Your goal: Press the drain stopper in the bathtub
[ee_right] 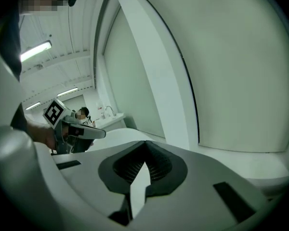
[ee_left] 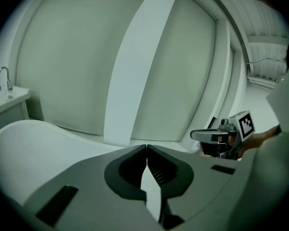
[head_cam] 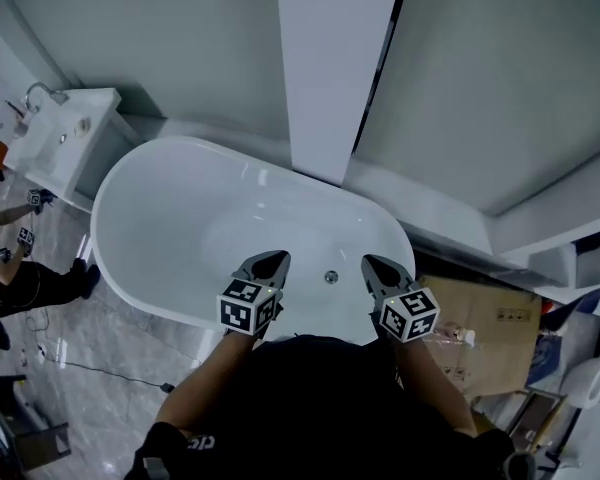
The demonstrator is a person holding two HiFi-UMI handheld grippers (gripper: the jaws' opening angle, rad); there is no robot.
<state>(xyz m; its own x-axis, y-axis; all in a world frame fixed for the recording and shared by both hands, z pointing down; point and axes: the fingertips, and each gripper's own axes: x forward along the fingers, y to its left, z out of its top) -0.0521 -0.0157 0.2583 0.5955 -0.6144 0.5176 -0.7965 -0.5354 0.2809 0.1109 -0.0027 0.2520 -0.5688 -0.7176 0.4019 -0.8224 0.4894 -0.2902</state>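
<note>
Here both pairs of jaws are clenched tip to tip with nothing between them. The left gripper (ee_left: 147, 147) and right gripper (ee_right: 145, 143) hang over the near end of the bathtub (head_cam: 130, 183). The drain stopper (head_cam: 331, 277) sits on the tub floor, between the two and below them. It looks like a small round metal cap, stiff and probably slick, so it wants a straight push on its centre, not a grasp. The tub is white, glossy, oval and smooth-walled
</note>
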